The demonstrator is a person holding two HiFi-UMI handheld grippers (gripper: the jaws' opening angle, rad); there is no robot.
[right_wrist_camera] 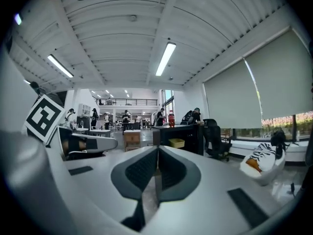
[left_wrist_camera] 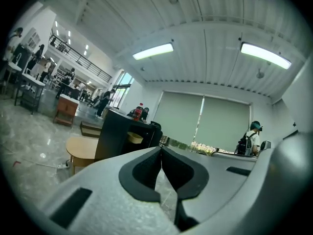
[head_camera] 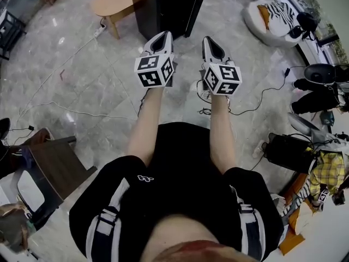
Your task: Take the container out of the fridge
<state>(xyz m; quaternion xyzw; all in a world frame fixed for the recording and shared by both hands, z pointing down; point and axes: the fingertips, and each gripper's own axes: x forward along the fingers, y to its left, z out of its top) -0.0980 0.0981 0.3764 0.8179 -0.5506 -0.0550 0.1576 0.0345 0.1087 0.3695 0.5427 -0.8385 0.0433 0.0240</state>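
A black fridge-like unit (head_camera: 163, 7) stands ahead of me on the marble floor. In the left gripper view the unit (left_wrist_camera: 115, 138) shows an open compartment with a yellow container (left_wrist_camera: 134, 137) inside. The right gripper view shows the same container (right_wrist_camera: 176, 143). A red bottle (left_wrist_camera: 138, 112) stands on top of the unit. My left gripper (head_camera: 162, 38) and right gripper (head_camera: 211, 43) are held side by side at arm's length, short of the unit. Both point at it. Each has its jaws shut with nothing between them, as the left gripper (left_wrist_camera: 161, 148) and right gripper (right_wrist_camera: 157, 148) views show.
A round wooden table (head_camera: 112, 4) stands left of the unit. Cables (head_camera: 71, 111) trail over the floor. A white beanbag with a striped cushion (head_camera: 272, 15) lies at the right, a dark stool (head_camera: 54, 171) at my left. An office chair (right_wrist_camera: 217, 136) stands beside the unit.
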